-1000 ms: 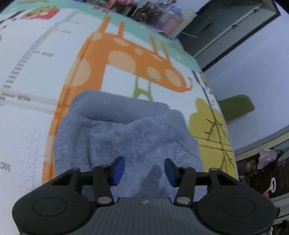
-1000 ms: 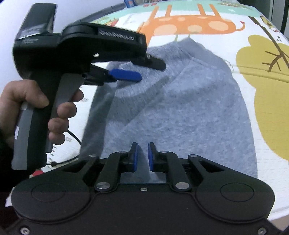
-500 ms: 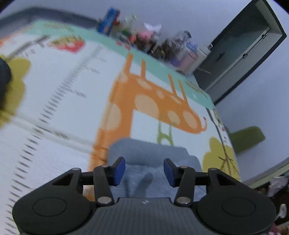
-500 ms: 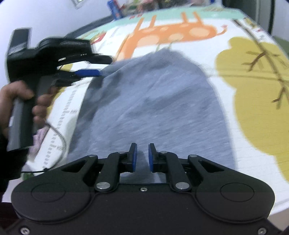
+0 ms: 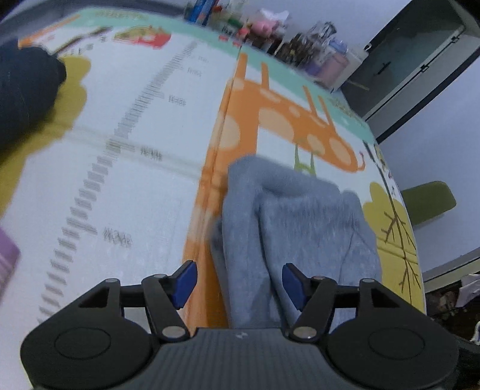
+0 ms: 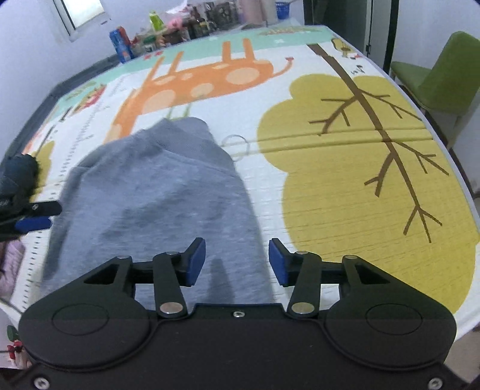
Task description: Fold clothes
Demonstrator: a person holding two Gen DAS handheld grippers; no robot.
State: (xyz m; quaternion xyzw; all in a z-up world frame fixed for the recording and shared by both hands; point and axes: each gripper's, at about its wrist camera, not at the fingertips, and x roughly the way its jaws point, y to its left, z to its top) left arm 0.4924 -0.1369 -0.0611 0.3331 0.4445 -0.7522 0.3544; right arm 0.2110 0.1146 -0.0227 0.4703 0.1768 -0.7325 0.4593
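Note:
A grey folded garment (image 5: 300, 225) lies on the play mat (image 5: 135, 180), partly over the orange giraffe print. My left gripper (image 5: 239, 283) hovers above its near left edge. Its jaws are opening, and the blue pads (image 5: 186, 282) press on nothing. In the right wrist view the same garment (image 6: 165, 195) spreads from the middle to the lower left. My right gripper (image 6: 237, 262) hangs over its near right edge, jaws opening and clear of the cloth. The left gripper (image 6: 45, 214) pokes in at that view's left edge, beside the garment.
A dark garment (image 5: 24, 90) sits at the mat's far left and something purple (image 5: 6, 261) at the left edge. Bottles and boxes (image 6: 180, 27) line the back. A green chair (image 6: 435, 81) stands off the right side. A thin clear ring (image 6: 237, 144) lies by the garment.
The right jaws went from shut to open and the left jaws widened. Both grippers drew back from the grey garment, and the left one moved away to the garment's left side.

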